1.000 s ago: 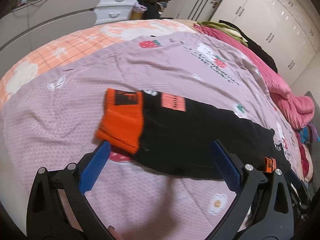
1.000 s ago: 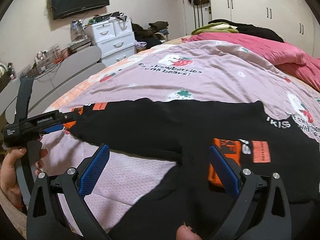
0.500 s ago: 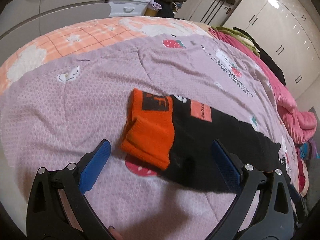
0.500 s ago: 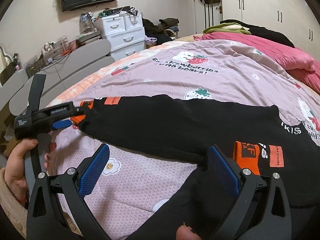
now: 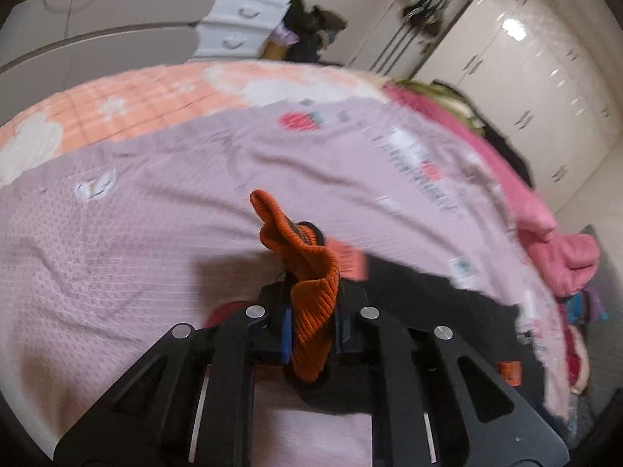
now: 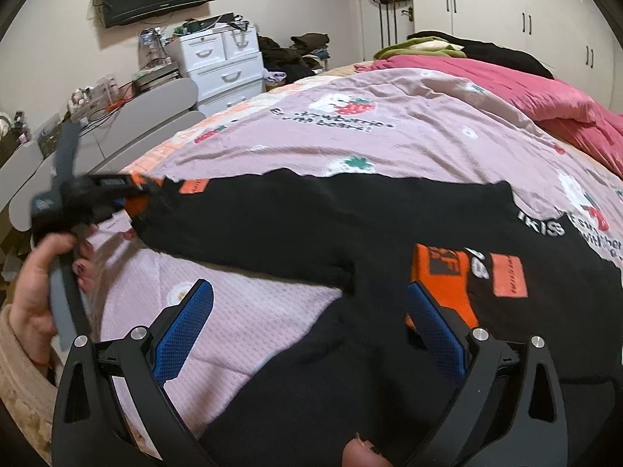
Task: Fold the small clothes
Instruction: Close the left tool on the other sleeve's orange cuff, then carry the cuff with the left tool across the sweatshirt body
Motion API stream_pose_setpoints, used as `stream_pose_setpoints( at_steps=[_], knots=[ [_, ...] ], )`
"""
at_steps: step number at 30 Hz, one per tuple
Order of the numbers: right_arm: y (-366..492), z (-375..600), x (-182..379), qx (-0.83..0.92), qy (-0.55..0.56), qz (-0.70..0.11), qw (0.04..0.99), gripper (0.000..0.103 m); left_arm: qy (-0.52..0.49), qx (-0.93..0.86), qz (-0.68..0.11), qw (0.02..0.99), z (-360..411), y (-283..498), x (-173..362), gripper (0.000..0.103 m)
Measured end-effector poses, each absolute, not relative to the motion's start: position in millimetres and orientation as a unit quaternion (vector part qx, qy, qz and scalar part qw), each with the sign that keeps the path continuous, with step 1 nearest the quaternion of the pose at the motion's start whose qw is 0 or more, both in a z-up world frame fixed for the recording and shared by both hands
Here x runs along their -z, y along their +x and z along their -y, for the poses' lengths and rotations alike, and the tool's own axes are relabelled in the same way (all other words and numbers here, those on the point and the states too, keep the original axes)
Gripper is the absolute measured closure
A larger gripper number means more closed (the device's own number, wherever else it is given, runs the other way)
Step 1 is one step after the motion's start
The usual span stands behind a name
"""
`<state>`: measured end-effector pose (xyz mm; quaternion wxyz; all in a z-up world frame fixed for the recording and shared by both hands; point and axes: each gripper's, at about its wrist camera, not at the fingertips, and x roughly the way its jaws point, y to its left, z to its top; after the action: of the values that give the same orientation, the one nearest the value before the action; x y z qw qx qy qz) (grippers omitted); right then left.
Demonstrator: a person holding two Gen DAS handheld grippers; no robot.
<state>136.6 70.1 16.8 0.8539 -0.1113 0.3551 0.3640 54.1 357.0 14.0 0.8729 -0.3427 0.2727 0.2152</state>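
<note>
Left tool (image 5: pixel 311 330) pinches black garment's (image 6: pixel 311 225) orange cuff (image 5: pixel 307 295); right tool (image 6: pixel 311 323) gapes wide.

Left gripper (image 5: pixel 311 329) is clamped tight, blue pads pinching the orange cuff (image 5: pixel 307 272) that bunches up between them and pokes out past the tips. The left hand (image 6: pixel 37 272) wraps its grey handle, dark-painted nails showing. Right gripper (image 6: pixel 311 319) is spread wide, blue pads (image 6: pixel 183 327) well apart, nothing between them, a thumb tip at its base.
</note>
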Motion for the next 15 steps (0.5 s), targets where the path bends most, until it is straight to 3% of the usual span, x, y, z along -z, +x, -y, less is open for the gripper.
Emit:
stream_pose_setpoints(
  at_steps=[15],
  knots=[
    [156.9,14.5,-30.4,-0.285,-0.069,-0.352,0.889,0.004,-0.302,-0.125,-0.233,0.916,-283.5,71.7,-68.9,0.096]
  ],
)
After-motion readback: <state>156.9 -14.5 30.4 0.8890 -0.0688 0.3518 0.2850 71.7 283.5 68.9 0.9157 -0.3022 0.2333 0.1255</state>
